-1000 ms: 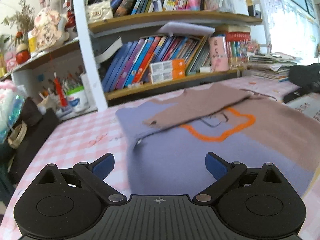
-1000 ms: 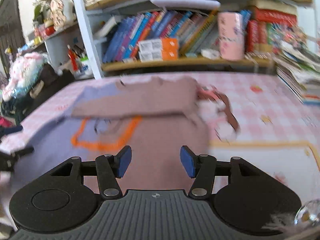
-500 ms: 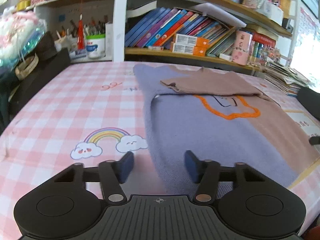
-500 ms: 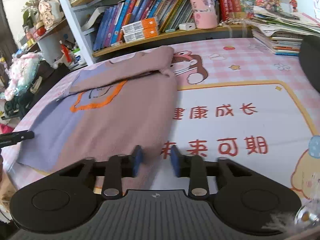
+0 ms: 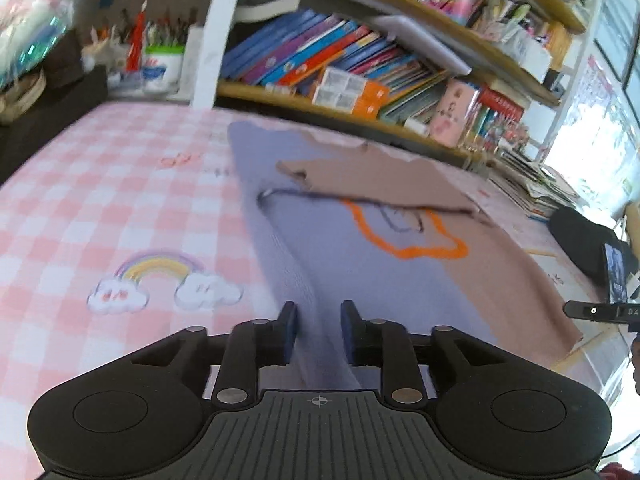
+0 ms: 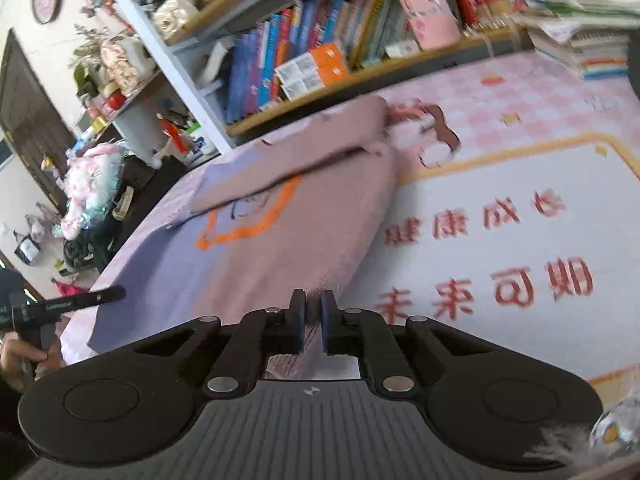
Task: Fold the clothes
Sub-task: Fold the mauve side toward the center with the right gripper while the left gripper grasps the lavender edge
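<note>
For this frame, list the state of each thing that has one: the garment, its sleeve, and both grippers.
Sweater: lying flat on the checked tablecloth, hem toward the cameras.
Brown sleeve: folded across the chest.
Left gripper: jaws just been closing, lilac hem corner between them.
Right gripper: jaws nearly together, pinching the brown hem corner.

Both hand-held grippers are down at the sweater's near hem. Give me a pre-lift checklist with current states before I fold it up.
1. Left hand-held gripper has just been closing, the lilac hem rising between its pads; whether they pinch it: cannot tell.
2. Right hand-held gripper nearly shut on the tan hem corner: ok.
3. Sweater body flat on the tablecloth: ok.
4. Sleeve already folded across the chest: ok.
5. Both layers caught in each grip: cannot tell.
</note>
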